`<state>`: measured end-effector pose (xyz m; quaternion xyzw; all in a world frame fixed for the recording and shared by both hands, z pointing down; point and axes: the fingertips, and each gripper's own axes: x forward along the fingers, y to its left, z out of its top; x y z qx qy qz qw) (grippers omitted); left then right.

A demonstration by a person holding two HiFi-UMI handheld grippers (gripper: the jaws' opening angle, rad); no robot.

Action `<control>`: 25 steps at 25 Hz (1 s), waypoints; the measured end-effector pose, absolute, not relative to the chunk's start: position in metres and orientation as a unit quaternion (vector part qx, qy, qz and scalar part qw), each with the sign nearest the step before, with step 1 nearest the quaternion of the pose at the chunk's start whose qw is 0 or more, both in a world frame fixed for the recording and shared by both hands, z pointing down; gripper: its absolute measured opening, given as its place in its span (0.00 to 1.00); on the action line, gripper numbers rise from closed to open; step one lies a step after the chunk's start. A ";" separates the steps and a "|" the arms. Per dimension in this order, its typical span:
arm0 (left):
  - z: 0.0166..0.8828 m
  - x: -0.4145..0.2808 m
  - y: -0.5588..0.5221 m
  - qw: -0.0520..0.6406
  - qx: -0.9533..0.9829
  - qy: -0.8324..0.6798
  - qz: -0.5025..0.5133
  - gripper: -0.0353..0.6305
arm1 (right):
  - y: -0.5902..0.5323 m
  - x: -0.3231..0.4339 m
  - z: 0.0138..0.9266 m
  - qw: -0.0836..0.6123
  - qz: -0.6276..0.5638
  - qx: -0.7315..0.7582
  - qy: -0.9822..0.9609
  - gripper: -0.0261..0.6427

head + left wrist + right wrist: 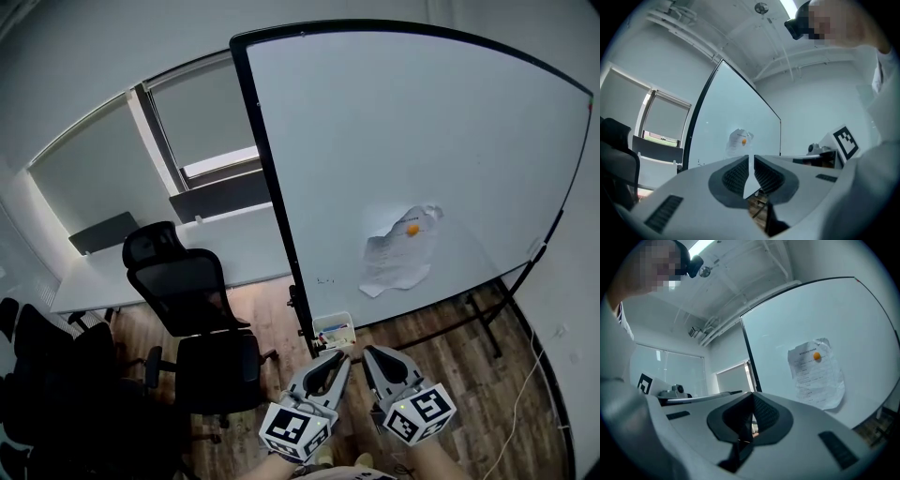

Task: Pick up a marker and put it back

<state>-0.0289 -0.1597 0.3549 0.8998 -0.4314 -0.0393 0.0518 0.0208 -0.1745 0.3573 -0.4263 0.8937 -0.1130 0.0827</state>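
A small white marker box (335, 330) hangs at the lower left corner of the whiteboard (422, 141); coloured items lie in it, too small to tell apart. Both grippers are low in the head view, just below that box, side by side and pointing up at it. My left gripper (337, 358) (751, 158) has a narrow gap between its ribbed pads (736, 176), with nothing in it. The pads of my right gripper (368, 354) (753, 398) meet, and it holds nothing. No marker is in either gripper view.
A creased paper sheet (398, 248) is pinned to the whiteboard by an orange magnet (412, 229). A black office chair (192, 309) stands to the left beside a long white table (234, 248). The board's stand legs (469, 319) run across the wooden floor.
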 end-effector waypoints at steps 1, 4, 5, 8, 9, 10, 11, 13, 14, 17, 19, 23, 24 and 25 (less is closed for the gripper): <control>0.355 -0.028 -0.158 0.053 0.900 -0.431 -0.040 0.11 | -0.173 0.021 0.356 0.083 -0.112 -0.425 0.894 0.06; 0.353 -0.029 -0.156 0.056 0.898 -0.434 -0.042 0.09 | -0.169 0.019 0.352 0.084 -0.109 -0.421 0.896 0.06; 0.353 -0.030 -0.155 0.056 0.897 -0.436 -0.042 0.08 | -0.167 0.018 0.352 0.084 -0.108 -0.420 0.897 0.06; 0.354 -0.029 -0.153 0.056 0.897 -0.437 -0.041 0.07 | -0.164 0.016 0.351 0.084 -0.108 -0.416 0.899 0.06; 0.354 -0.027 -0.152 0.056 0.897 -0.437 -0.041 0.07 | -0.163 0.017 0.351 0.084 -0.108 -0.415 0.900 0.06; 0.354 -0.026 -0.151 0.055 0.897 -0.436 -0.040 0.07 | -0.163 0.018 0.351 0.084 -0.108 -0.415 0.900 0.06; 0.354 -0.024 -0.150 0.055 0.897 -0.436 -0.040 0.07 | -0.162 0.018 0.352 0.085 -0.108 -0.414 0.900 0.06; 0.355 -0.023 -0.149 0.054 0.898 -0.436 -0.039 0.07 | -0.161 0.019 0.353 0.085 -0.109 -0.414 0.900 0.06; 0.355 -0.023 -0.148 0.054 0.897 -0.436 -0.039 0.07 | -0.160 0.019 0.354 0.084 -0.110 -0.413 0.900 0.06; 0.357 -0.023 -0.146 0.056 0.896 -0.439 -0.039 0.07 | -0.156 0.017 0.357 0.079 -0.112 -0.411 0.901 0.06; 0.358 -0.023 -0.145 0.058 0.895 -0.440 -0.039 0.07 | -0.155 0.017 0.359 0.074 -0.112 -0.410 0.902 0.06; 0.358 -0.022 -0.145 0.059 0.894 -0.441 -0.039 0.07 | -0.153 0.016 0.360 0.066 -0.109 -0.409 0.903 0.06; 0.358 -0.022 -0.145 0.059 0.894 -0.442 -0.039 0.07 | -0.153 0.016 0.361 0.065 -0.110 -0.409 0.903 0.06; 0.359 -0.022 -0.144 0.059 0.894 -0.443 -0.039 0.07 | -0.153 0.016 0.361 0.064 -0.110 -0.409 0.903 0.06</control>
